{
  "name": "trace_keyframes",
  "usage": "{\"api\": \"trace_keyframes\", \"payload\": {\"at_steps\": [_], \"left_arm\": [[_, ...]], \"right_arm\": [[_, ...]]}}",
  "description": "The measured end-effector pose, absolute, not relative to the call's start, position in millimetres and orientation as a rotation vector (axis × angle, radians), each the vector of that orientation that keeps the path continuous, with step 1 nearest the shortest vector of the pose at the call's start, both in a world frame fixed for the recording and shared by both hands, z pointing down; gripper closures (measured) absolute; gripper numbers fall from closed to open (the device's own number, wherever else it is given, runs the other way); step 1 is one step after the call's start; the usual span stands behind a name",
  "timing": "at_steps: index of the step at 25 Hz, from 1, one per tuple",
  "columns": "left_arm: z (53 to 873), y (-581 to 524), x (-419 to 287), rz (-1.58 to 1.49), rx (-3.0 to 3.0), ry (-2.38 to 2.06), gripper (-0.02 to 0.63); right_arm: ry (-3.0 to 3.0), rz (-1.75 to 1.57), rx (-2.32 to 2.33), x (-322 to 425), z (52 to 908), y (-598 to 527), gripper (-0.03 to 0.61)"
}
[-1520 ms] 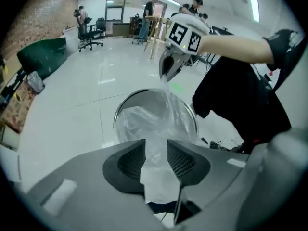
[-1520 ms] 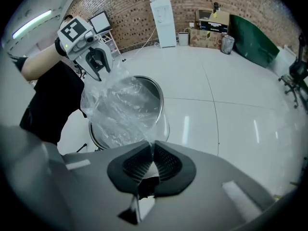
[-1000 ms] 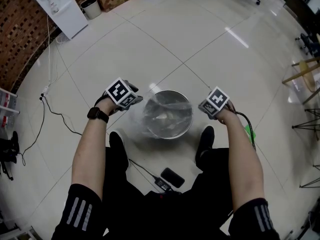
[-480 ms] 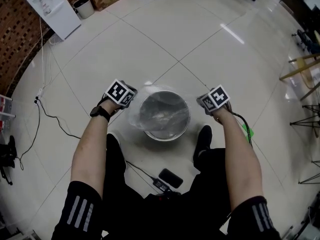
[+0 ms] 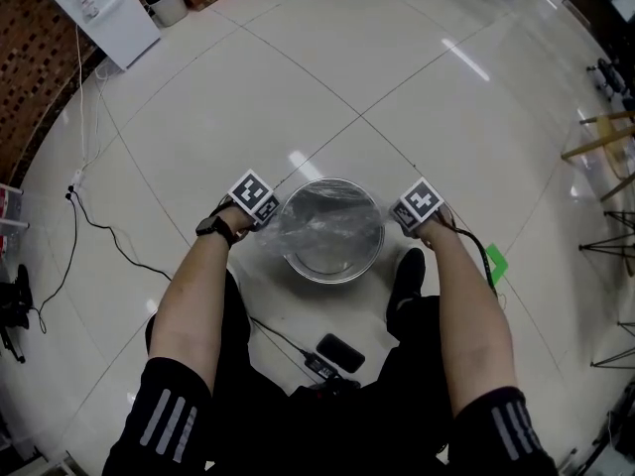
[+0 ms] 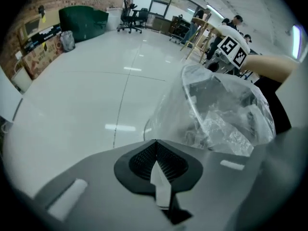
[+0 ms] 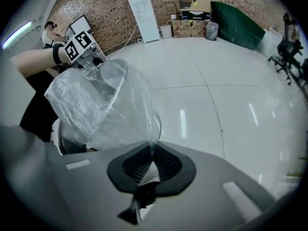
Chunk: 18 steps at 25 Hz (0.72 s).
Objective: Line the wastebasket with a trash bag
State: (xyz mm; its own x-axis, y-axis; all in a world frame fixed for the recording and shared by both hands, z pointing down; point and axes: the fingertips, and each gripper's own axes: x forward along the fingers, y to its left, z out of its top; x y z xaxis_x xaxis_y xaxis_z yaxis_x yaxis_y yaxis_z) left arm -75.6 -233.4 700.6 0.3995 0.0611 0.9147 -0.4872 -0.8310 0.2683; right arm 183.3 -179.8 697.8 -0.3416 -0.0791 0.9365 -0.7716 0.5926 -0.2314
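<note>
Light, flimsy, slippery trash bag (image 5: 326, 218) was judged best taken at hem, as pinched by left gripper (image 6: 154, 143) at 9 o'clock & right gripper (image 7: 150, 150) at 3 o'clock of wastebasket (image 5: 333, 278).

Plenty of open floor (image 5: 327, 77) beyond the wastebasket (image 5: 332, 271), nothing in the way out there. Nearer in it's cramped: a black shoe (image 5: 405, 288) sits just beside the rim, and a cable (image 5: 109, 234) and dark box (image 5: 341, 351) lie on the tiles. The trash bag (image 5: 327, 228) stretches from left tool (image 5: 273, 221) to right tool (image 5: 395, 221) over the rim.
</note>
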Motion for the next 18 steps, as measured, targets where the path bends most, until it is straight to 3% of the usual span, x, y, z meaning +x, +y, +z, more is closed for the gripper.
{"api": "trace_keyframes", "payload": {"at_steps": [8, 14, 16, 18], "left_arm": [[701.5, -266.3, -79.9, 1.369, 2.211, -0.653, 0.617], [724.0, -219.5, -83.5, 1.510, 2.056, -0.412, 0.614], [721.6, -212.4, -84.3, 1.503, 2.041, -0.362, 0.584], [715.7, -214.3, -85.5, 1.484, 2.069, -0.358, 0.528]], "right_arm": [[-1.773, 0.813, 0.831, 187.8, 712.2, -186.9, 0.572], [-1.698, 0.939, 0.699, 181.8, 727.4, -158.9, 0.571], [-1.698, 0.960, 0.640, 176.8, 729.1, -148.9, 0.569], [-1.695, 0.959, 0.641, 179.8, 727.6, -145.3, 0.508]]}}
